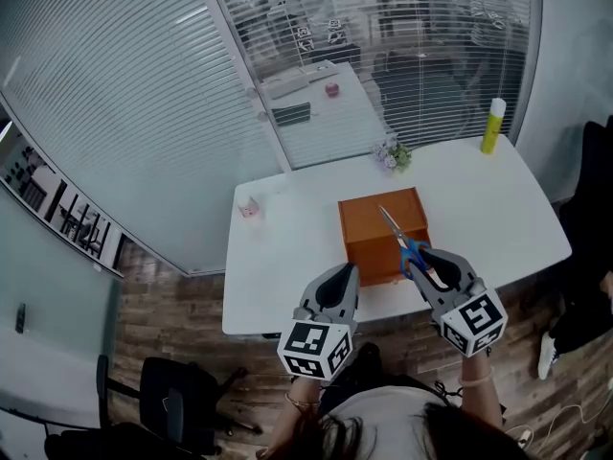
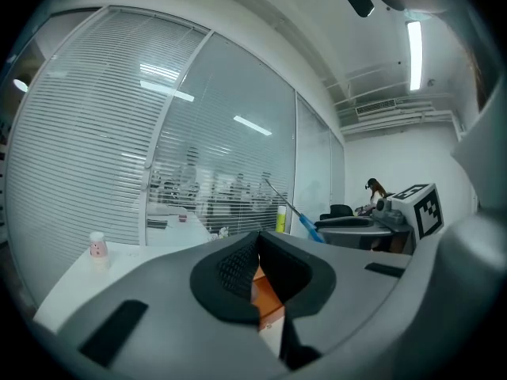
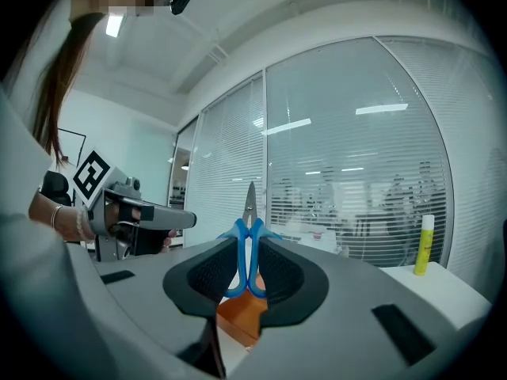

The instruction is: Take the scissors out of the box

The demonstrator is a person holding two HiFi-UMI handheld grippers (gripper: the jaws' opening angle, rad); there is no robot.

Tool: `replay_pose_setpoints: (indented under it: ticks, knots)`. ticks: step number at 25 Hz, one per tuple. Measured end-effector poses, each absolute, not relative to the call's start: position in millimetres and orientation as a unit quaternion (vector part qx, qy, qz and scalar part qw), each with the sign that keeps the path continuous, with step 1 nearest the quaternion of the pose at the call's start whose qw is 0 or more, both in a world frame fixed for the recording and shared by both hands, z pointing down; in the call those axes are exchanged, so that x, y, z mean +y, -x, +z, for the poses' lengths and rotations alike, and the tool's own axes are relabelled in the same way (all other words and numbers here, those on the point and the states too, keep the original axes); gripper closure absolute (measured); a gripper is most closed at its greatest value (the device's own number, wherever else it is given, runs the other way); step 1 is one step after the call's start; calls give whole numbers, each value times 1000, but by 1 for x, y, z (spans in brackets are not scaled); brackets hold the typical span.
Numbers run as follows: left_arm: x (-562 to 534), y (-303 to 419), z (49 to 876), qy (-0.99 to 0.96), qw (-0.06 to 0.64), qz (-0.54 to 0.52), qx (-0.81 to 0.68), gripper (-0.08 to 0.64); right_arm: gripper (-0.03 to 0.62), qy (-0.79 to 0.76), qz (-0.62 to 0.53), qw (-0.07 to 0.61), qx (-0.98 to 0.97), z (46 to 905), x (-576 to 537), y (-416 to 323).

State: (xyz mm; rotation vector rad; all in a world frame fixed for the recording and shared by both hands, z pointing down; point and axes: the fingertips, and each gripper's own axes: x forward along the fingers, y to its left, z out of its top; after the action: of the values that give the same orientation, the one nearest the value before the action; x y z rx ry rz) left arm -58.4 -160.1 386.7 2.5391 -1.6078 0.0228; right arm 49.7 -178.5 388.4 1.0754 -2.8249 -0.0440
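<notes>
A person is standing at one white table [image 1: 287, 276], holding two claws, one in each hand. One open orange box [image 1: 369, 247] is sitting in the middle of the table.

The right claw [image 1: 421, 257] is gripping one pair of scissors [image 1: 402, 238] by the blue handles. In the right gripper view its jaws [image 3: 247, 269] are standing partly apart and pressing on both handle loops, which are squeezed together between the pads. The scissors [image 3: 248, 236] are pointing straight out from the claw with the two metal blades closed into one point. They are hanging in the air above the near edge of the box [image 3: 242, 315], and the blades are reaching out over its inside.

The left claw [image 1: 340, 281] is hovering just beside the box's near left corner. In the left gripper view its jaws [image 2: 257, 279] are meeting, and they are holding nothing. Only a sliver of the orange box is showing below them.

Three small things are resting elsewhere on the table, well apart from one another:
- One yellow glue stick [image 1: 492, 126] is standing upright at the far right corner.
- One small bunch of flowers [image 1: 391, 153] is sitting at the far edge.
- One little pink and white bottle [image 1: 250, 208] is standing near the left edge.

One black chair [image 1: 172, 396] is standing on the wooden floor, down to the left.
</notes>
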Motion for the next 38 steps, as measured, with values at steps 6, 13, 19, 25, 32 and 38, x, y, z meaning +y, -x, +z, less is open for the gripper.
replay_pose_setpoints:
  ticks: [6, 13, 19, 25, 32, 38]
  knots:
    - [-157, 56, 384, -844, 66, 6, -533, 541, 480, -353, -25, 49, -934, 377, -171, -50]
    - [-154, 48, 380, -846, 58, 10, -529, 541, 480, -362, -31, 43, -931, 370, -162, -58]
    - [-152, 41, 376, -849, 55, 9, -525, 541, 480, -358, -36, 39, -932, 364, -159, -60]
    - [-150, 36, 372, -853, 51, 8, -520, 541, 480, -362, -41, 37, -930, 360, -159, -66]
    - [-151, 31, 370, -855, 48, 9, -516, 541, 480, -363, -47, 33, -930, 356, -156, -66]
    - [-148, 29, 368, -856, 48, 8, -514, 541, 480, -361, -52, 33, -930, 353, -152, -68]
